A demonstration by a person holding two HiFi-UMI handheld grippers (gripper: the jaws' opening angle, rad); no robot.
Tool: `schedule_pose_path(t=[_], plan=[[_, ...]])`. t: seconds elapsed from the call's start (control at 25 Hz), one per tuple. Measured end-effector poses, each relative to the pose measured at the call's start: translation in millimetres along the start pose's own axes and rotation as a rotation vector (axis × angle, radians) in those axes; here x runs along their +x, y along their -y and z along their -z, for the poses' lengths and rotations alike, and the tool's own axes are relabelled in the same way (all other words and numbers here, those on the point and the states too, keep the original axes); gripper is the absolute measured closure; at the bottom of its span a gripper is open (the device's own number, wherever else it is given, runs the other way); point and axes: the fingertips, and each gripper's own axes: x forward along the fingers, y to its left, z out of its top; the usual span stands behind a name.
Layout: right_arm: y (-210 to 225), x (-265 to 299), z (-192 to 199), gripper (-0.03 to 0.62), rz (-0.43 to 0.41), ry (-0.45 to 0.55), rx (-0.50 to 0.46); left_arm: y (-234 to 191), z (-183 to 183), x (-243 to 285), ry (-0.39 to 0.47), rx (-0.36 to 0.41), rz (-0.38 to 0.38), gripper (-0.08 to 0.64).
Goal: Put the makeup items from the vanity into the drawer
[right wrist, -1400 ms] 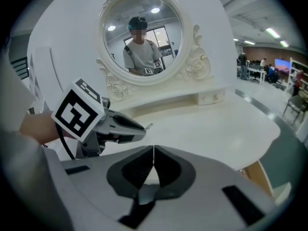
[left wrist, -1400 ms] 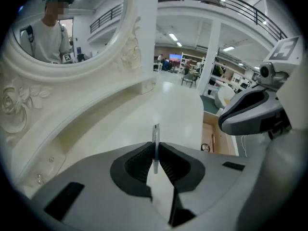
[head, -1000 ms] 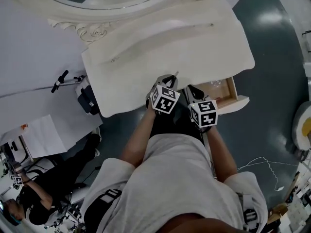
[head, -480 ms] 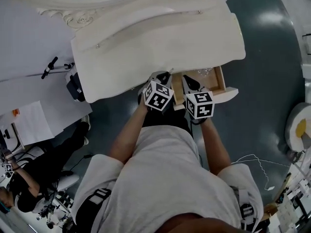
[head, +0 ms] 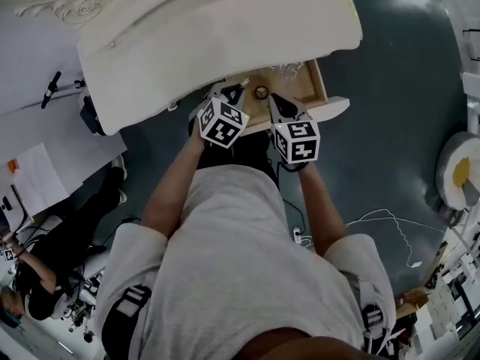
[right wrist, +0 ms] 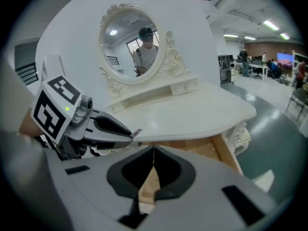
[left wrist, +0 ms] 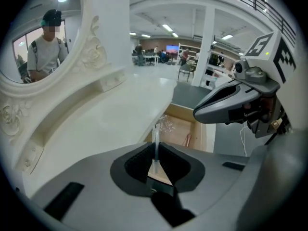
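The white vanity [head: 225, 28] fills the top of the head view, with its wooden drawer [head: 313, 88] pulled open under the front edge. My left gripper [head: 234, 88] hangs over the drawer's left part, shut on a thin clear stick [left wrist: 155, 141] that stands upright between its jaws. My right gripper [head: 279, 100] is beside it, over the drawer's front, shut with nothing in it. Inside the drawer lie a small dark round item [head: 261, 92], a crinkled clear thing [left wrist: 167, 124] and a pinkish tube [left wrist: 188, 139]. The right gripper view shows its own shut jaws [right wrist: 153, 150] and the left gripper [right wrist: 96, 126].
An oval mirror [right wrist: 132, 42] in an ornate frame stands at the back of the vanity. A seated person [head: 30, 298] is at the lower left, with papers [head: 30, 186] nearby. A thin cable [head: 390, 223] lies on the floor to the right, near a white round object [head: 459, 175].
Both grippers have shifted from the vanity's front edge to over the open drawer, which now shows more of its inside. The jaws have not changed.
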Motion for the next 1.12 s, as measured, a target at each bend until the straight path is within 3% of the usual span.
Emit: schedule_pose_path(t=[0.52, 1.12], plan=[[46, -40, 54, 0.577, 0.074, 0.003, 0.089, 70, -9, 49, -0.060, 0.151, 0.126, 0.511], [75, -57, 73, 0.577, 0.166, 0.113, 0.269, 108, -16, 91, -0.143, 0.312, 0.218, 0.511]])
